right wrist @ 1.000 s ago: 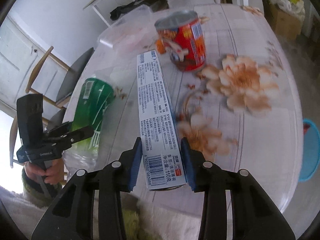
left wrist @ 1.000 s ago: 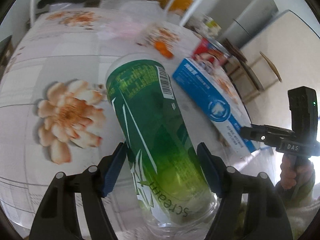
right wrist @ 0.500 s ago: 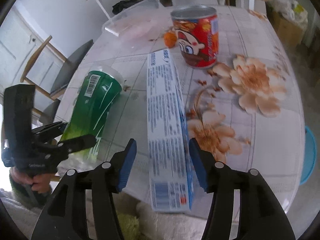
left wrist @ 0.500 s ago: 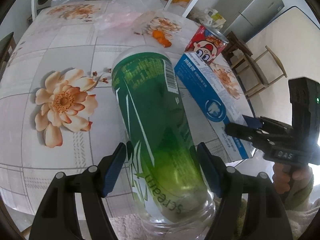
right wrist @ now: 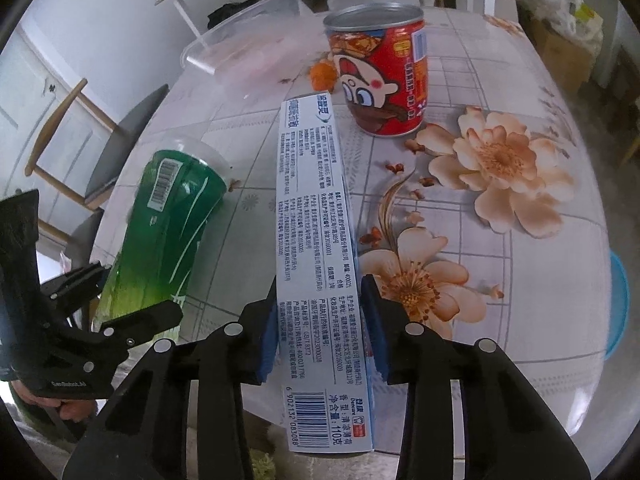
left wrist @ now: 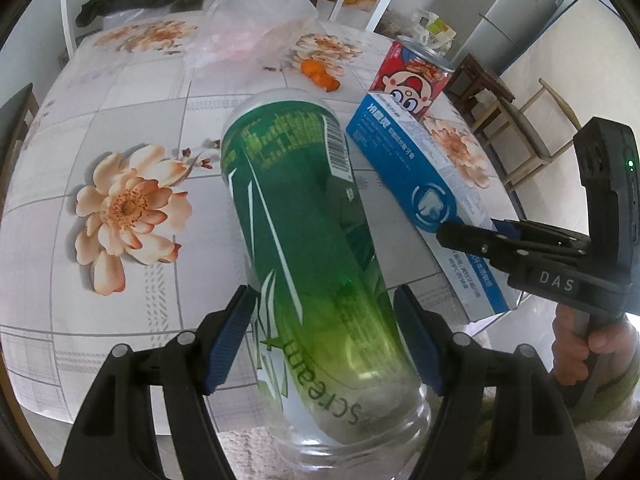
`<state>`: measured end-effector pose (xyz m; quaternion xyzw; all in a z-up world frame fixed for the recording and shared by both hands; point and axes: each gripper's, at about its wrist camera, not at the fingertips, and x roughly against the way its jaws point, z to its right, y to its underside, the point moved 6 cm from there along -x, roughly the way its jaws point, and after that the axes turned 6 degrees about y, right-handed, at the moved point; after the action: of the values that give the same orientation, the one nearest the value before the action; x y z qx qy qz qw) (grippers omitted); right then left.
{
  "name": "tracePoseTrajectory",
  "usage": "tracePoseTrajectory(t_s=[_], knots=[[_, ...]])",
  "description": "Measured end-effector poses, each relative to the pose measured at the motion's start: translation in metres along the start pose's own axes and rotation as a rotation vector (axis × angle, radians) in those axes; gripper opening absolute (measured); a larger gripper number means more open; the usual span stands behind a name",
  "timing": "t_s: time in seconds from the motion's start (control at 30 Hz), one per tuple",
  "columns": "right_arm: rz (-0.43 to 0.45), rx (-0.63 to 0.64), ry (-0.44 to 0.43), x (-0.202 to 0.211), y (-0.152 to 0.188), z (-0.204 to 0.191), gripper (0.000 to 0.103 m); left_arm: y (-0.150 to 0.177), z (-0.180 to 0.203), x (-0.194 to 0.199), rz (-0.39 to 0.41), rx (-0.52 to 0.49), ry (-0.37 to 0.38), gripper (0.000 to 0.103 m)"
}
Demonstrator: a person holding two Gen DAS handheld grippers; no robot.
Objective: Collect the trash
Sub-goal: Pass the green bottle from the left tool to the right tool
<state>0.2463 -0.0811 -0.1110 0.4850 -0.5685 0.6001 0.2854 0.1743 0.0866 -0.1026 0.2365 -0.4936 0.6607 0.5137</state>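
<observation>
The left gripper point(left wrist: 324, 340) has its jaws set wide, one pad on each side of a green-labelled clear plastic bottle point(left wrist: 308, 232). The pads press against the bottle's flanks. The bottle lies tilted, its base toward the camera and overhanging the near table edge, its far end resting on the table point(left wrist: 120, 120). The label carries a barcode and white lettering; the bottle appears empty.

Just right of the bottle, apart from it, lies a long blue-and-white toothpaste box point(right wrist: 316, 240). Its printed white face is up in the right wrist view, with a barcode at the near end. The near end projects past the table edge. The right gripper point(right wrist: 320, 324) is closing its jaws on this box, with both blue pads against its long sides.

At the box's far end stands a red cartoon-printed can point(right wrist: 380, 68), upright, near the box tip. Beyond it are an orange peel point(left wrist: 320, 74) and a clear plastic bag point(left wrist: 256, 20).

Right of the box and can, the floral tablecloth is open to the table's right rim.
</observation>
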Motion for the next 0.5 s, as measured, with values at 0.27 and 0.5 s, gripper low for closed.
tracePoseTrajectory(t_s=[0.27,0.5], knots=[[0.003,-0.012,-0.009,0.001,0.002,0.004,0.034,-0.001,0.0,-0.001,0.002,0.005,-0.006,0.067],[0.014,-0.012,-0.008,0.01,-0.001,0.006,0.045,-0.002,-0.005,0.004,0.021,0.036,0.038,0.067]])
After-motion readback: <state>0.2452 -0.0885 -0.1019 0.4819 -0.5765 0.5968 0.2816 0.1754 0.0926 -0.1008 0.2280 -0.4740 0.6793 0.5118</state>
